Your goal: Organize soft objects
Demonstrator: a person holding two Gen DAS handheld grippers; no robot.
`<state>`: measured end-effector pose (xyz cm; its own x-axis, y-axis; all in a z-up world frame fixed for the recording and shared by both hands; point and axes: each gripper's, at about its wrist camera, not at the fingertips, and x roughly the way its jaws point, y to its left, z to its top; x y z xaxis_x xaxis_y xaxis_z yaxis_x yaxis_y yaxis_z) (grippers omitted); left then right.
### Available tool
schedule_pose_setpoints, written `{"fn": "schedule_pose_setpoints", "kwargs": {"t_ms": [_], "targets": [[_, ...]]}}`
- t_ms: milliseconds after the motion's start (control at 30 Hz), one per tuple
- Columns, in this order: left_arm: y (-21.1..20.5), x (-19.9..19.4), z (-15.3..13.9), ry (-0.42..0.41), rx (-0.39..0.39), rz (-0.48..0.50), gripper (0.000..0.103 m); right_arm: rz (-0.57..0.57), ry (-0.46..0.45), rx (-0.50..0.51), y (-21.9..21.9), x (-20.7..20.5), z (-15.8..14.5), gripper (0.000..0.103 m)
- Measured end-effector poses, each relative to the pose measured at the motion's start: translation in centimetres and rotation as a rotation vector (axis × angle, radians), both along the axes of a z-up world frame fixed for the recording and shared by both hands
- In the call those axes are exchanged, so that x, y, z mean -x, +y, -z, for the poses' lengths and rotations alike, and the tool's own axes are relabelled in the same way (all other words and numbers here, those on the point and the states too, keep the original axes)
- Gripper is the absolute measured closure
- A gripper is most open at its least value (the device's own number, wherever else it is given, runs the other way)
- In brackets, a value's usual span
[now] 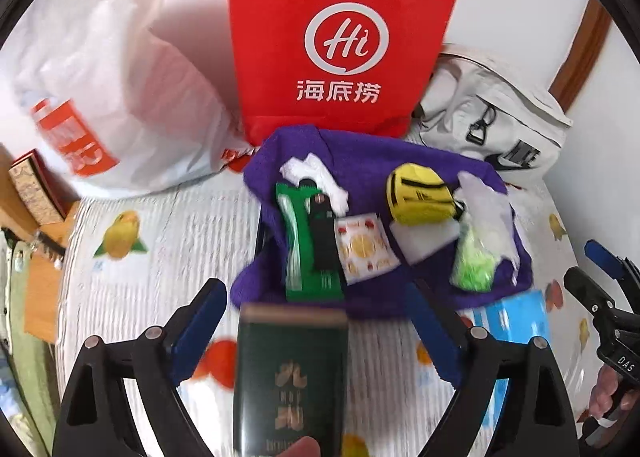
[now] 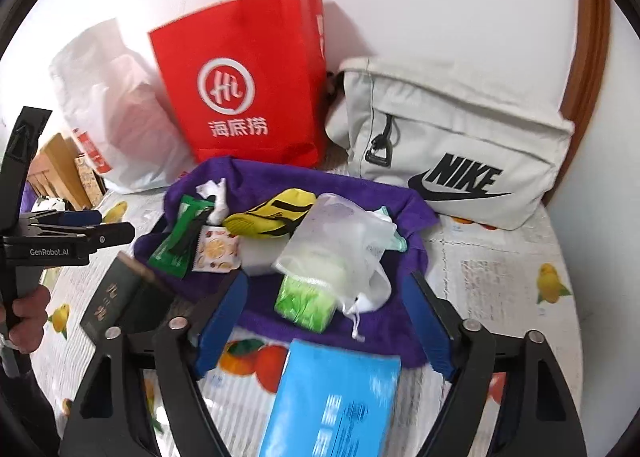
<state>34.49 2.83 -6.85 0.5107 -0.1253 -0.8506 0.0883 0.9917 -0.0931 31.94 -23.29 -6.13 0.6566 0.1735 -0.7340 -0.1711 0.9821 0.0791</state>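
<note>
- Purple towel lies spread on the fruit-print bed cover, carrying the soft things: green packet, orange-print sachet, yellow pouch, white drawstring bag over a bright green pack
- Left tool has its blue fingers spread wide; a dark green booklet sits between them, blurred, touching neither pad as far as can be told
- Right tool is likewise spread, with a light blue packet at 6 o'clock between its fingers, not pinched
- Red paper bag stands at 12 o'clock behind the towel, white plastic bag at 10 o'clock, pale Nike bag at 2 o'clock
</note>
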Motion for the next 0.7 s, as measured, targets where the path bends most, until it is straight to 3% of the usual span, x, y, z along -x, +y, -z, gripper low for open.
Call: {"fn": "schedule_pose_setpoints", "kwargs": {"t_ms": [100,200,400,567,700], "targets": [[0.5,2.9,-1.0,-0.002,0.001,-0.017,0.01,0.004,-0.021,-0.005,0.3,2.7,-1.0,0.02],[0.5,6.0,-1.8,-0.018,-0.011,-0.033,0.008,0.018,-0.031,-0.04,0.3,5.8,-1.9,0.007],[0.0,12.2,-3.6,-0.077,-0.032,-0.044,0.008,0.056,-0.055,-0.047,-0.2,11.5,-3.2,0.005],[-0.7,17.2,-4.5,-0.121,0.0,-0.042,0.005,0.075,-0.062,-0.023,-0.5,16.8,-3.8,0.004],[-1.6,21.0,-4.7,-0.156,-0.028,-0.048,0.005,0.095,-0.064,-0.045,-1.0,20.6,-3.9,0.004]]}}
